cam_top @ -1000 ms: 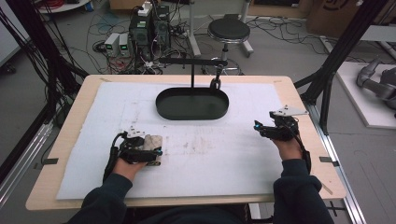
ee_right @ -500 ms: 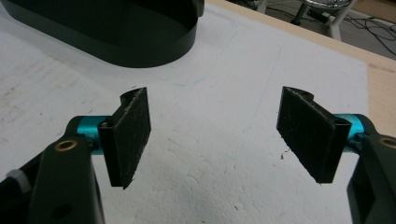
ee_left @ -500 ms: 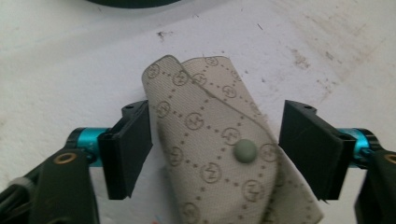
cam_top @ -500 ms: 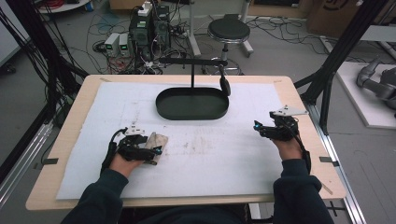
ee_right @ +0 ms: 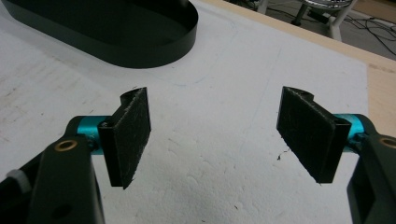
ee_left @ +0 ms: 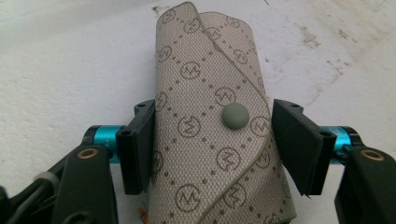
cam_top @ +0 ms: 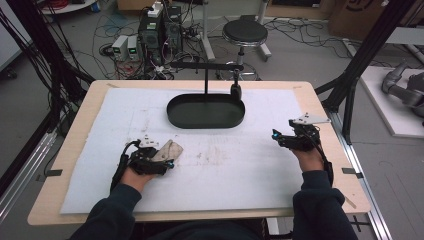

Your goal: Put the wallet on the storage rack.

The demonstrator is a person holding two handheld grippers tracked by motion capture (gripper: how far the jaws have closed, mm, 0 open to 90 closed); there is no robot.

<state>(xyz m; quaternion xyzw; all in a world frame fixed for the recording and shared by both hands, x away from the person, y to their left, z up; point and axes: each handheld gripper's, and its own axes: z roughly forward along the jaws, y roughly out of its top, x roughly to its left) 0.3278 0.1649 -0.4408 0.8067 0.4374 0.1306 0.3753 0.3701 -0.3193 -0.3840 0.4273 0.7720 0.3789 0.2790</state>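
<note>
— Pouch first: where does it sit, and do you have it?

— Grey fabric pouch (ee_left: 212,121), monogram print, snap button (ee_left: 235,115) at its middle, flap closed. It lies flat on the white desk cover (cam_top: 250,175), at about eight o'clock from the black oval tray (cam_top: 206,111) and well apart from it. My left gripper (cam_top: 159,161) straddles it. The jaws have just been closing, with the pouch between them. In the left gripper view, the pad at nine o'clock touches the pouch's edge; the pad at three o'clock looks just beside the other edge, and I cannot tell whether it presses yet. So I call it a grasp being formed, not a firm hold.

— And your other hand?

— My right gripper (cam_top: 285,140) rests near the desk's three o'clock edge, jaws apart with nothing between them; in the right gripper view I see bare cover between the pads and the tray's rim up at eleven o'clock.

— How far along, then?

— Early, I judge. Reaching is done and the squeeze is nearly made. Lifting is not yet done: the pouch lies on the cover. If the tray is its goal, the carry toward one o'clock and the release are all left. The tray looks empty.
</note>
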